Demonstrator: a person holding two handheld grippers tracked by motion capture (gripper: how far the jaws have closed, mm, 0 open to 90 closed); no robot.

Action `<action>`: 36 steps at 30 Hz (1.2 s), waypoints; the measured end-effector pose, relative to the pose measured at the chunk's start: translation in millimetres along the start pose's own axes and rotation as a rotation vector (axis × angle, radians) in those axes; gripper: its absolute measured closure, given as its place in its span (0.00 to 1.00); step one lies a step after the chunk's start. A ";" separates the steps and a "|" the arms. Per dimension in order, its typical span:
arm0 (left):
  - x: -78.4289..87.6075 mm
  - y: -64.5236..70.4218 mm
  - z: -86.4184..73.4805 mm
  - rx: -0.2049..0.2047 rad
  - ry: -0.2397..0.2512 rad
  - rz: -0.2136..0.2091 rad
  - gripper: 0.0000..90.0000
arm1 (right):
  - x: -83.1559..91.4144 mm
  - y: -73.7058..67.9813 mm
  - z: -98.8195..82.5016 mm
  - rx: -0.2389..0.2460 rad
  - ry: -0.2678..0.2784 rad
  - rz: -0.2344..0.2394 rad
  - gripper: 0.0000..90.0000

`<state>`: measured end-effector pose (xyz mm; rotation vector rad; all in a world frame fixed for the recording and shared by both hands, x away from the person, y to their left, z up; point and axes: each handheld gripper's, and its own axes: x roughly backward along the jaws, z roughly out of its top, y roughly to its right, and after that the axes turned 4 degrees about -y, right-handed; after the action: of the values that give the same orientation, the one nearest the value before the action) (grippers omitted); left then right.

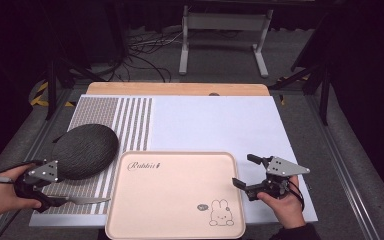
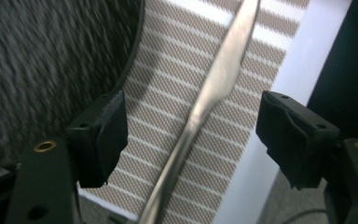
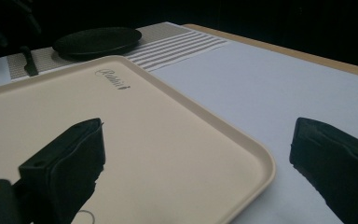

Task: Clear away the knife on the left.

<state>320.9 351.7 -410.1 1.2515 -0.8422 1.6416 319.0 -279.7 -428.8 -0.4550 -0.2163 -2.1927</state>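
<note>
A shiny metal knife lies flat on the near left part of the surface, on the striped end of a mat. Its blade points right, toward a big pink tray. In the left gripper view the knife runs up between the two black jaws, and there is a gap on each side of it, so the pads do not press on it.

The left claw sits low over the handle end of the knife, held in the person's left hand. Its jaws stand open around the knife.

Just behind the left claw sits a round dark grey woven dish. It rests on the striped part of the mat too, very near the knife.

The tray lies at the near middle of the surface. It has the word "Rabbit" written on it and a small bunny picture in its near right corner.

The right claw is at the right edge of the tray, held in the person's right hand. Its jaws are wide open with nothing between them. In the right gripper view one jaw hangs over the tray and the other over the plain white part of the mat.
</note>
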 end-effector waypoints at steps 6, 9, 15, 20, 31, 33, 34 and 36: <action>-4.6 -4.4 -4.9 -0.024 -0.047 0.011 0.26 | -2.0 -0.7 -0.5 0.000 -0.012 0.019 0.05; -7.9 -7.0 -5.7 -0.045 -0.077 0.019 0.28 | -2.5 -1.5 -0.2 0.004 -0.011 0.022 0.05; -13.2 -10.0 -4.9 -0.065 -0.140 0.014 0.33 | -2.9 -1.8 -0.4 0.002 -0.016 0.029 0.05; -19.8 -11.4 -2.2 -0.103 -0.235 -0.002 0.47 | -3.3 -2.0 -0.3 0.005 -0.016 0.038 0.05; -28.4 -14.2 1.9 -0.245 -0.342 -0.030 0.77 | -4.6 -3.1 -0.7 0.017 -0.024 0.062 0.05; -28.1 -14.8 2.9 -0.264 -0.353 -0.028 0.81 | -4.6 -3.3 -0.6 0.018 -0.024 0.065 0.05; -28.7 -15.1 3.0 -0.277 -0.354 -0.025 0.85 | -4.5 -3.3 -0.6 0.018 -0.024 0.066 0.05; -28.8 -15.0 4.3 -0.298 -0.367 -0.029 0.86 | -4.6 -3.6 -0.6 0.017 -0.024 0.069 0.05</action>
<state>339.4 346.6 -436.7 1.3601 -1.2366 1.2231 318.6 -274.4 -431.2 -0.4723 -0.2290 -2.1170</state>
